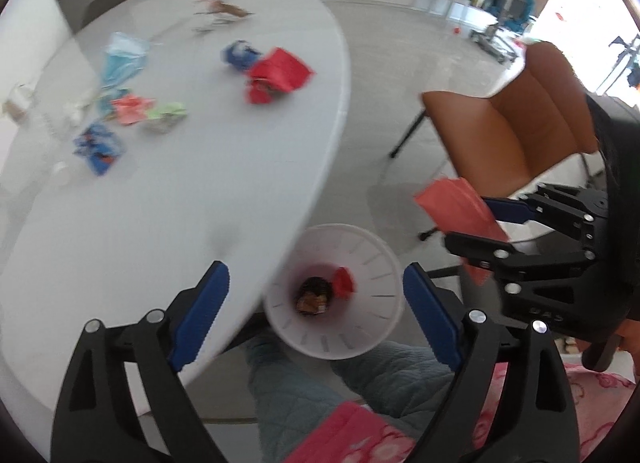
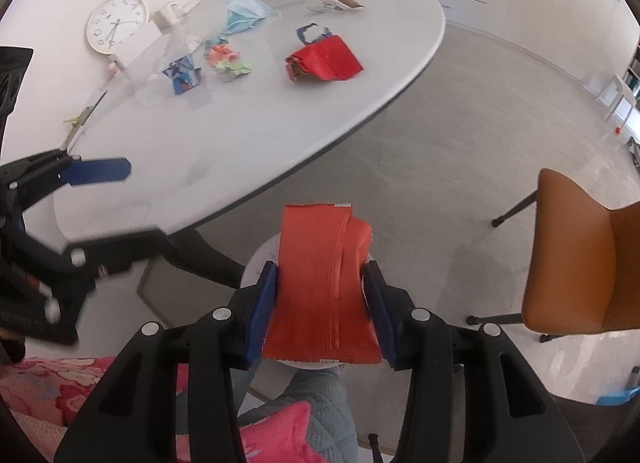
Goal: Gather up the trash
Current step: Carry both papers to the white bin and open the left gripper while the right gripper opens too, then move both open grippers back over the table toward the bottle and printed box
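Note:
My left gripper (image 1: 316,281) is open and empty, pointing down over a white bin (image 1: 374,259) on the floor by the table edge. In the bin lie a red wrapper (image 1: 344,282) and a brown one (image 1: 314,297). My right gripper (image 2: 321,269) is shut on a flat red wrapper (image 2: 316,303), held above the bin's rim (image 2: 260,259). The left wrist view shows that gripper (image 1: 476,225) and its wrapper (image 1: 456,209) to the right of the bin. On the white oval table (image 2: 224,151) lie a crumpled red bag (image 2: 324,61), a blue mask (image 2: 246,15) and several small wrappers (image 2: 228,61).
An orange chair (image 2: 576,259) stands on the grey floor to the right. A wall clock (image 2: 116,23) leans at the table's far left. A person's quilted trouser legs (image 1: 296,391) and pink garment (image 2: 48,391) are below the grippers. The left gripper (image 2: 116,207) shows at the left edge of the right wrist view.

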### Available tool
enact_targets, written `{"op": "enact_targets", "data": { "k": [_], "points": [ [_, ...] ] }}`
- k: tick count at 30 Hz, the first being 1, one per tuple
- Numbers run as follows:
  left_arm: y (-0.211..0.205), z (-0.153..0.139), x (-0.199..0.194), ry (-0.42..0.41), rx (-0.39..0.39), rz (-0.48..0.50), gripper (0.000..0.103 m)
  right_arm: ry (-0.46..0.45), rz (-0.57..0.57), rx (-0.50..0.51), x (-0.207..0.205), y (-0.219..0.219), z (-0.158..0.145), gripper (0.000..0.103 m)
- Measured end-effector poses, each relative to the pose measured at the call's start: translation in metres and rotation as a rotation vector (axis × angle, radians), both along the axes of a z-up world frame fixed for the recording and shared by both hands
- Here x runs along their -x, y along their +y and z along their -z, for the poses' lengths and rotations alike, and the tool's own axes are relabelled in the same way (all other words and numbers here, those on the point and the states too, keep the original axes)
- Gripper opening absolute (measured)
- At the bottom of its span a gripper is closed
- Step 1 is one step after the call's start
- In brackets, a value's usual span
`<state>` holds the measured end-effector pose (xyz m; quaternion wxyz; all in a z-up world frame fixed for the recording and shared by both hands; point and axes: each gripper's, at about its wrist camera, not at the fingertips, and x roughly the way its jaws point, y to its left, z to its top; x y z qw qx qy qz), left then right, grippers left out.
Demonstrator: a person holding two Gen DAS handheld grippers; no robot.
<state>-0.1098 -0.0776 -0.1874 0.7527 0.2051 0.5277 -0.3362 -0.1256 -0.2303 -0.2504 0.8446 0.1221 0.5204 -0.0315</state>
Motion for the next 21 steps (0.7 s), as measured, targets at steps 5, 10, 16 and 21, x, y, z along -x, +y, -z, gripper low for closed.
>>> {"op": "enact_targets", "data": {
  "k": [5,10,16,21],
  "points": [
    [0.037,-0.022,-0.028,-0.07,-0.01,-0.13,0.085,-0.002,-0.082,-0.025,-0.01,0.016,0.0,0.05],
    [0.067,-0.039,-0.054,-0.107,0.01,-0.252,0.085,-0.002,-0.081,0.028,-0.021,0.027,-0.001,0.095],
    [0.092,-0.05,-0.078,-0.137,0.027,-0.336,0.085,-0.043,-0.05,0.03,-0.044,0.028,-0.014,0.098],
    [0.11,-0.054,-0.098,-0.134,0.033,-0.398,0.085,-0.091,-0.028,0.031,-0.067,0.032,-0.031,0.101]
  ]
}}
